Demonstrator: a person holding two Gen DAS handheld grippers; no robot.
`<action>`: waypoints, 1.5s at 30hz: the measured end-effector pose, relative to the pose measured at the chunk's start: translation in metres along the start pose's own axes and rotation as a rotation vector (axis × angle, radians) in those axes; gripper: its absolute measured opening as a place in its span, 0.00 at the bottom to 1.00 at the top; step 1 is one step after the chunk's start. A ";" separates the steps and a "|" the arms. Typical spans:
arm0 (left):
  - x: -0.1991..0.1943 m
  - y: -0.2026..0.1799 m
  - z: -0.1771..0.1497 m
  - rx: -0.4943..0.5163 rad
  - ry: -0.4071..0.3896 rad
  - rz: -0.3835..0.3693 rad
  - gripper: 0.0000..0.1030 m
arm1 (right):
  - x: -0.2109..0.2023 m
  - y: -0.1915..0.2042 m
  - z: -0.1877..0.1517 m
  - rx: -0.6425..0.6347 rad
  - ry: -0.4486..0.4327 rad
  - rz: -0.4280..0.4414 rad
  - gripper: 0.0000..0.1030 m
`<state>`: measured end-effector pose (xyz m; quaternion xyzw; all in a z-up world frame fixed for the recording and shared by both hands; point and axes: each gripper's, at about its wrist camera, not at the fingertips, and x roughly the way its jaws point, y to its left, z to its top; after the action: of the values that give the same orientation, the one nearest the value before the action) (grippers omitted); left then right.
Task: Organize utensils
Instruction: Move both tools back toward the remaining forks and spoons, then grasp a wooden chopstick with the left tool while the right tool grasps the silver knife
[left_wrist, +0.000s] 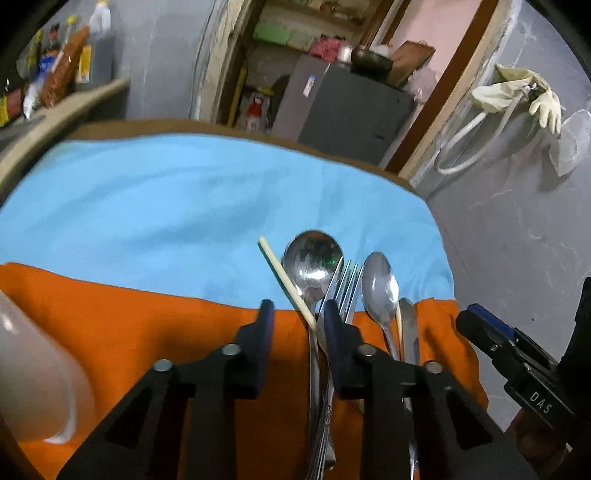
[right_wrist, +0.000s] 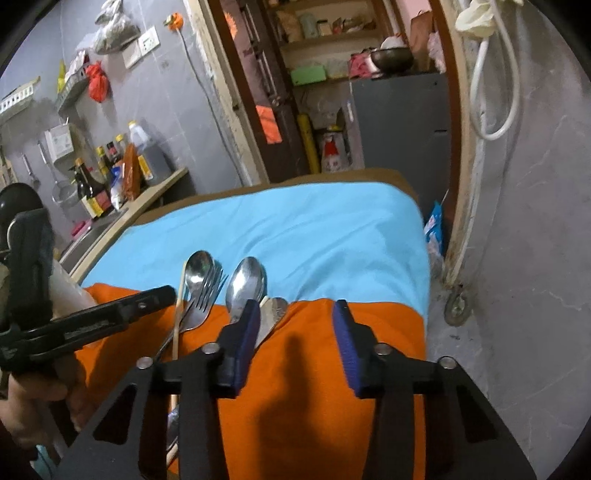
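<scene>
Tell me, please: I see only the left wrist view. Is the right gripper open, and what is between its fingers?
Observer: The right gripper is open. Only the orange cloth shows between its fingers.
Operator: Where is its finger on the cutlery side?
Observer: That finger covers the handle of the small steel spoon and part of the steel table knife.
Operator: How does my left gripper look from the side?
Observer: The left gripper points at the pale wooden chopstick that lies beside the steel fork. I cannot tell if it touches them.
</scene>
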<state>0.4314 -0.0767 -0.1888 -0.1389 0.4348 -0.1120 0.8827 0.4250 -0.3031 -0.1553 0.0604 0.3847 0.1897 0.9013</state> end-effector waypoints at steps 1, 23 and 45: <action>0.002 0.005 0.000 -0.021 0.008 -0.018 0.17 | 0.004 0.001 0.001 0.001 0.018 0.006 0.35; -0.012 0.022 0.006 -0.085 0.045 -0.056 0.02 | 0.024 0.021 -0.007 -0.058 0.230 -0.023 0.19; 0.006 -0.011 0.014 0.146 0.159 0.099 0.03 | 0.025 0.039 -0.014 -0.192 0.250 -0.139 0.29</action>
<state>0.4451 -0.0866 -0.1817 -0.0432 0.5005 -0.1105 0.8576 0.4198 -0.2583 -0.1722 -0.0769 0.4773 0.1687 0.8590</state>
